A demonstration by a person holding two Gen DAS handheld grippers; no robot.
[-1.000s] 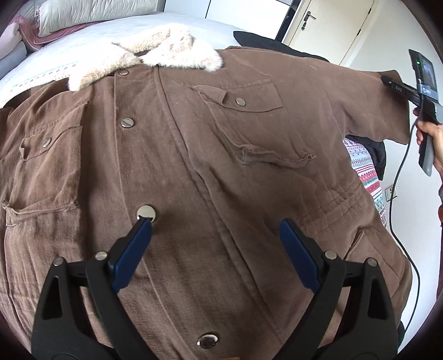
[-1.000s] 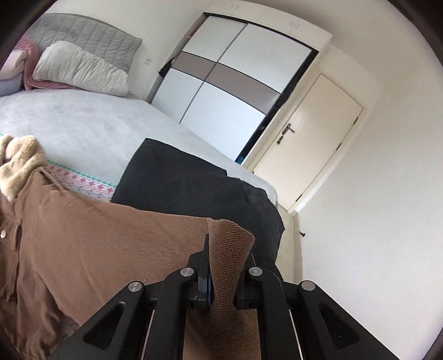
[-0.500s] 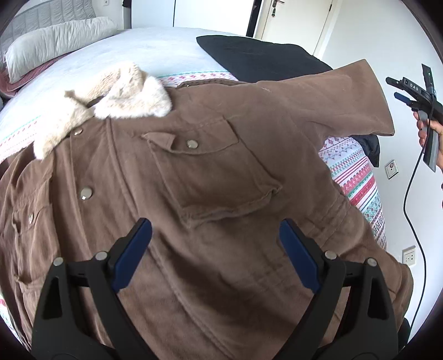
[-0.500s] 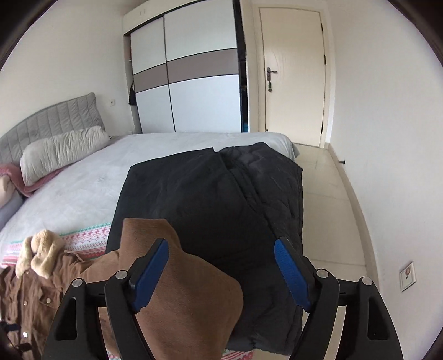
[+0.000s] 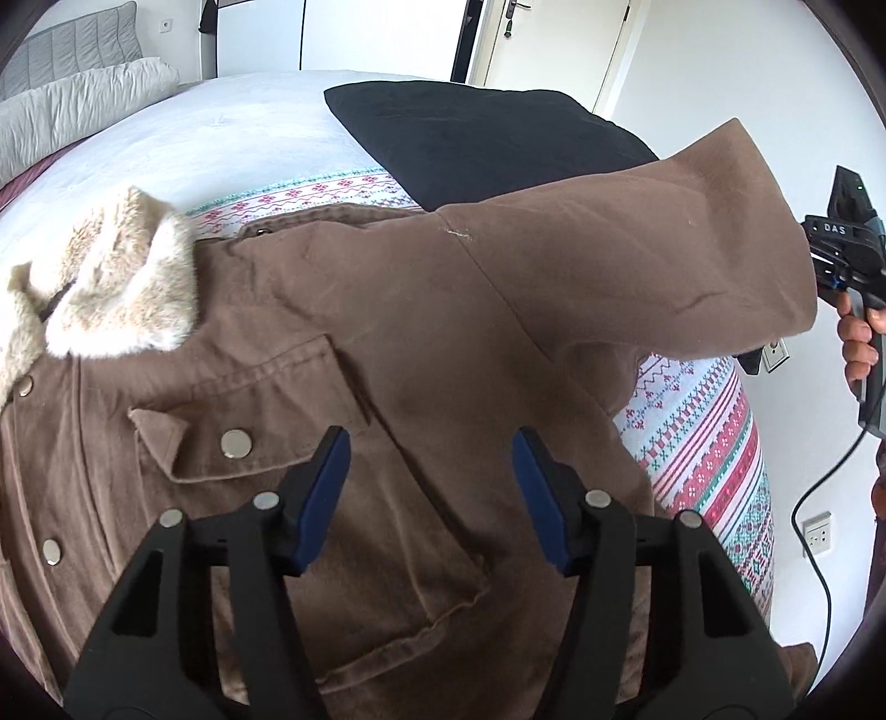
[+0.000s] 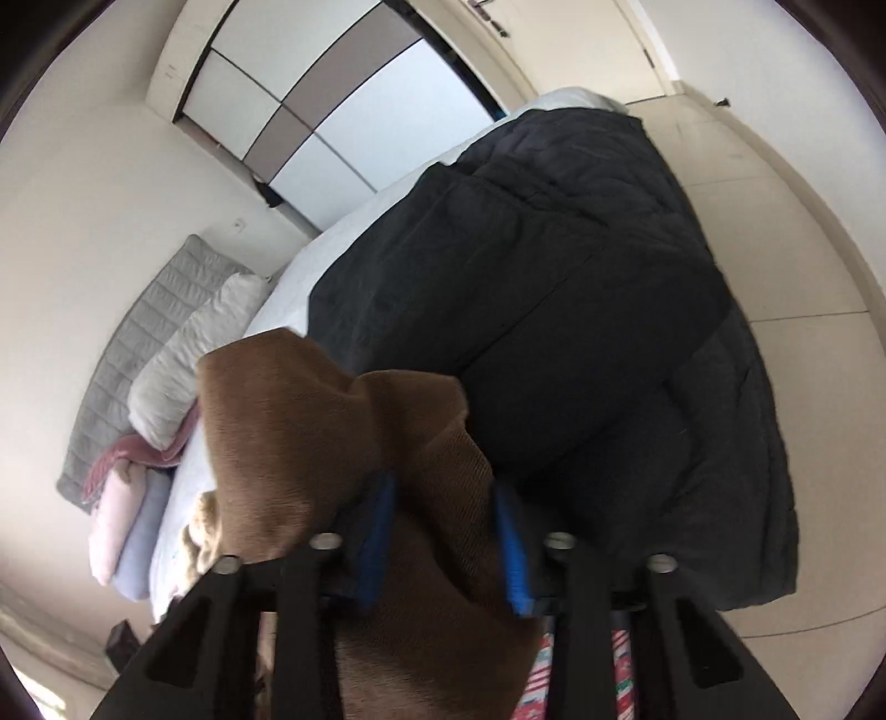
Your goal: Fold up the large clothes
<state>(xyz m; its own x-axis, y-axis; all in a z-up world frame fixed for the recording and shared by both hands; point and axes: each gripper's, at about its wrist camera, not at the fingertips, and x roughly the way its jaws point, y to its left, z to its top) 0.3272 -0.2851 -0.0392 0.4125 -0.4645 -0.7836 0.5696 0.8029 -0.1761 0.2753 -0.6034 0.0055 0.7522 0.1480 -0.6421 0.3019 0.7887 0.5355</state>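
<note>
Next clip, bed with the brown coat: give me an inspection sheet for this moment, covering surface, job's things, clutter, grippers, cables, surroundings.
Surface: bed, pale cover with patterned blanket at its edge.
Job's things: brown coat spread front up, fur collar; its sleeve raised.
Clutter: black quilted garment lying beyond the coat.
Grippers: left gripper over the coat, jaws just been closing, nothing between; right gripper clamped on the sleeve cuff, after just closing.
Cables: black cable hanging from right gripper.
Surroundings: pillow, wardrobe, door, wall socket.
</note>
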